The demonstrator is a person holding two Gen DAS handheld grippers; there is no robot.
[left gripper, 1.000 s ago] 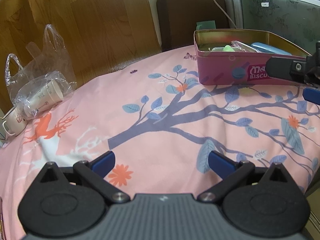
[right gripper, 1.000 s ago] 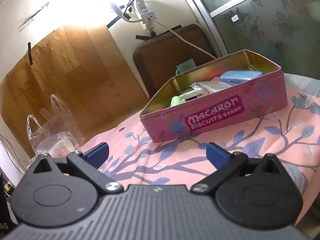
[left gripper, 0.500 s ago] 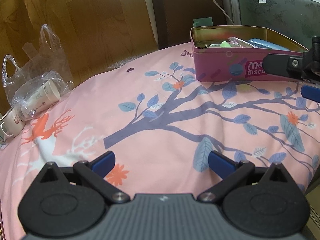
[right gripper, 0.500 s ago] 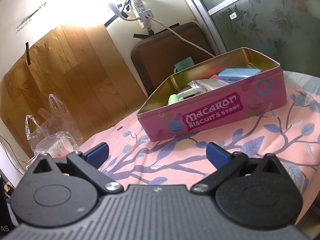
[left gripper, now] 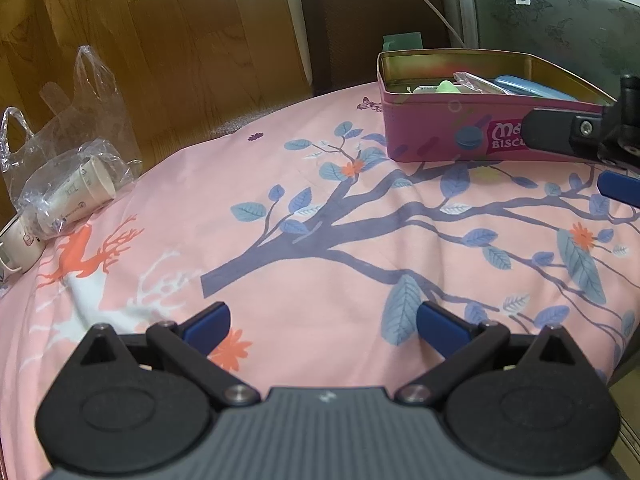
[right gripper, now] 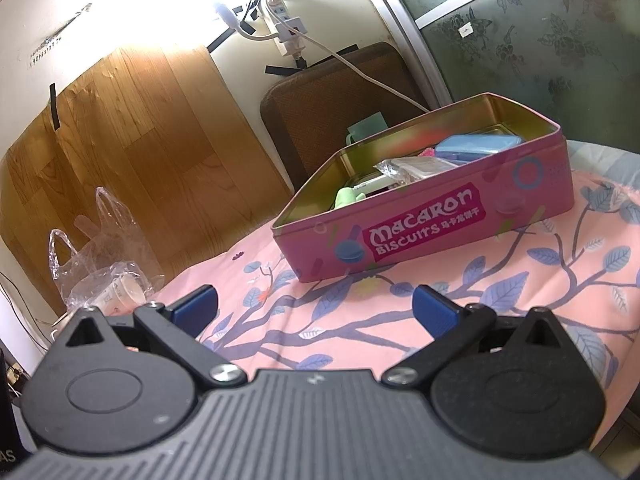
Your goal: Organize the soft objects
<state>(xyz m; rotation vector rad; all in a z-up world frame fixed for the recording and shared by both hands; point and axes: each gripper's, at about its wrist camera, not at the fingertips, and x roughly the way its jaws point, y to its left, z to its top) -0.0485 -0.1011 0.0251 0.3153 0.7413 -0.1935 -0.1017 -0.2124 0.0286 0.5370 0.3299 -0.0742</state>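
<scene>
both views edged nearer the tin (right gripper: 432,216); its contents seemingly unchanged.

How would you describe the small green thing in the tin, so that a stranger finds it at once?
On the pink tree-print cloth stands an open pink biscuit tin with a gold inside. The small green thing lies at its left end, beside a clear packet; it alone there is pale green.

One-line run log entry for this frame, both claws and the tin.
left claw: open, empty | right claw: open, empty | pink rectangular biscuit tin: lidless, items inside, on pink floral cloth
</scene>
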